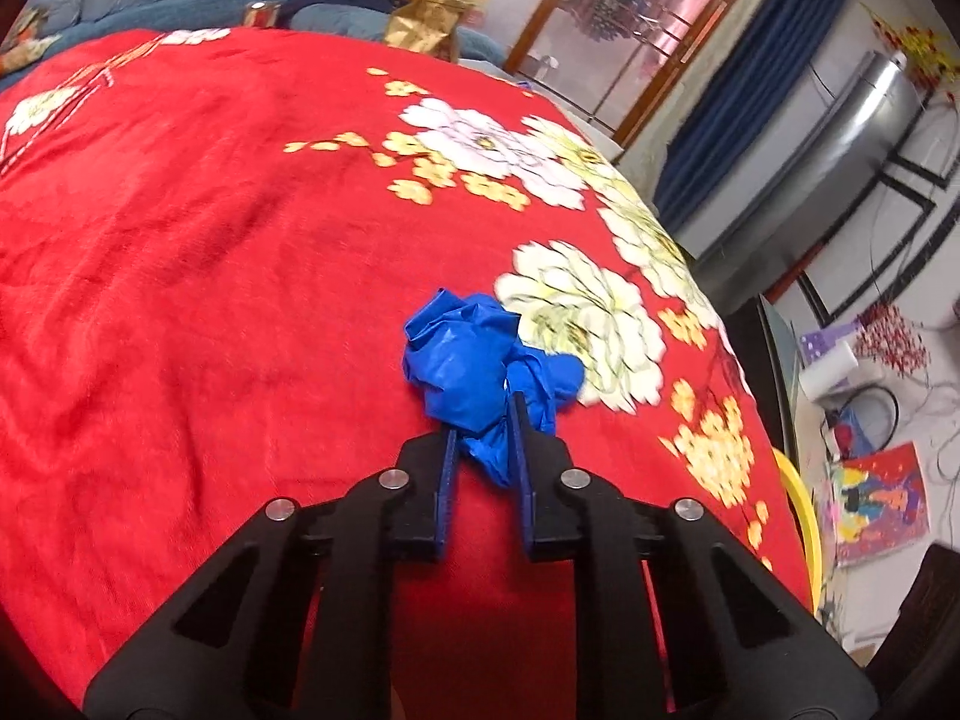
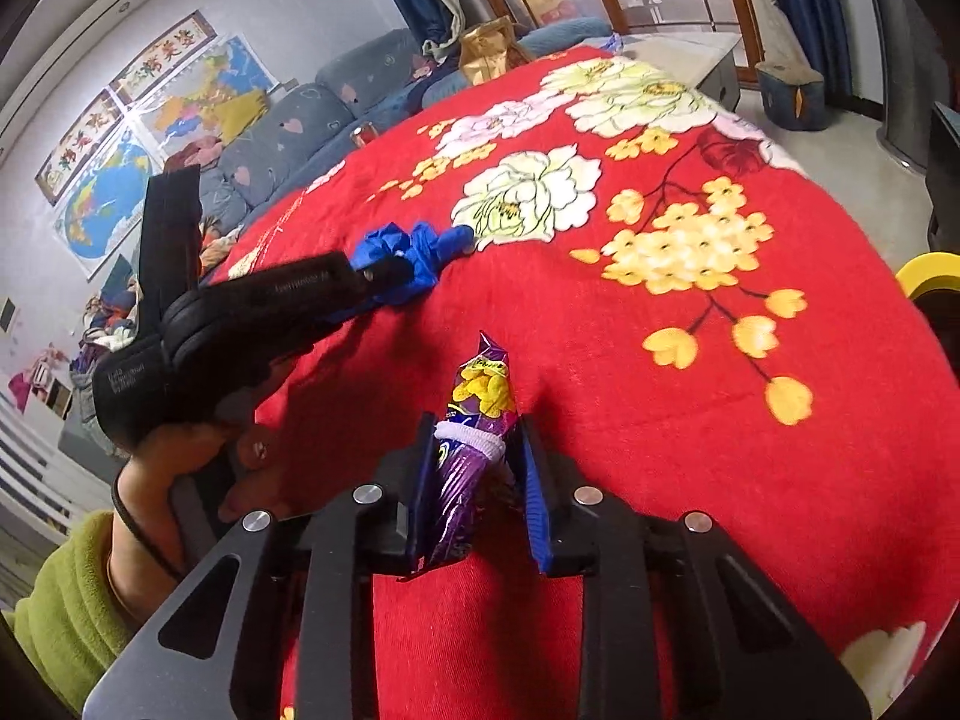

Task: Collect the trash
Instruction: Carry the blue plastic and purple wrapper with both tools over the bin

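Nearest, in the right wrist view, the right gripper (image 2: 474, 438) has its jaws narrowed onto a purple snack wrapper (image 2: 477, 414); the left pad presses the foil, while contact at the right pad is less plain, so the grip reads as closed on the wrapper. The wrapper lies on the red blanket (image 2: 660, 420), its far end pointing away from the jaws. Farther off and to the left in that view, the person's hand (image 2: 198, 456), in a green sleeve (image 2: 66, 594), carries the left gripper (image 1: 486, 420), whose jaws are pinched tight on the near edge of a crumpled blue glove (image 1: 474, 360); most of the glove bulges beyond the fingertips and rests on the blanket beside a white flower print. Beyond the bed stand a sofa (image 2: 336, 114) and a gold bag (image 2: 489, 54). Step in hand, as judged: both pieces of trash are gripped but not yet lifted. The next move calls for raising both clear of the blanket without loosening, then carrying them to a bin; the yellow rim (image 2: 930, 276) at the bed's edge may be one, though that cannot be told.
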Motion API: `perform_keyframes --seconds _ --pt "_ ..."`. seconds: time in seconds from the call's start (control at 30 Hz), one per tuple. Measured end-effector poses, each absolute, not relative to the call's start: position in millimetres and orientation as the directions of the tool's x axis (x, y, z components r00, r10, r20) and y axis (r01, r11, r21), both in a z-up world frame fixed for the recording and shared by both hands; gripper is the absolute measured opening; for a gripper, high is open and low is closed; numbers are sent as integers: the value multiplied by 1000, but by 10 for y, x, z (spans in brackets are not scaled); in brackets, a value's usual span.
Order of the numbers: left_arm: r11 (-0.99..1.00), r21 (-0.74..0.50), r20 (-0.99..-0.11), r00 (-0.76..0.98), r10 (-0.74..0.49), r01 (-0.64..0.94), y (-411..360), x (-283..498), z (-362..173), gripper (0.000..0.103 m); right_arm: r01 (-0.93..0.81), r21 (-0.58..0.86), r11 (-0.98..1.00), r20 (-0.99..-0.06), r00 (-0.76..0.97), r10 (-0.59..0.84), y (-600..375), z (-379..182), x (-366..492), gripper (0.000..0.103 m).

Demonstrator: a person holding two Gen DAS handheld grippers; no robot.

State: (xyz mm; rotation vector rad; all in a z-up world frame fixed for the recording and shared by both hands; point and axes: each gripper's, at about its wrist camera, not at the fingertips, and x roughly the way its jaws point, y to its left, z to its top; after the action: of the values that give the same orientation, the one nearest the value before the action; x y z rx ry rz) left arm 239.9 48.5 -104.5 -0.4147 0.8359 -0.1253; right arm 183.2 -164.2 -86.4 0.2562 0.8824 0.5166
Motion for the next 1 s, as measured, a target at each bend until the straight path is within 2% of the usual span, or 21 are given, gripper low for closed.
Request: perform_keyframes --seconds 1.0 --pt "902 -329 -621 656 -429 278 -680 1834 -478 9 -127 396 909 -596 718 360 -2828 -510 1834 24"
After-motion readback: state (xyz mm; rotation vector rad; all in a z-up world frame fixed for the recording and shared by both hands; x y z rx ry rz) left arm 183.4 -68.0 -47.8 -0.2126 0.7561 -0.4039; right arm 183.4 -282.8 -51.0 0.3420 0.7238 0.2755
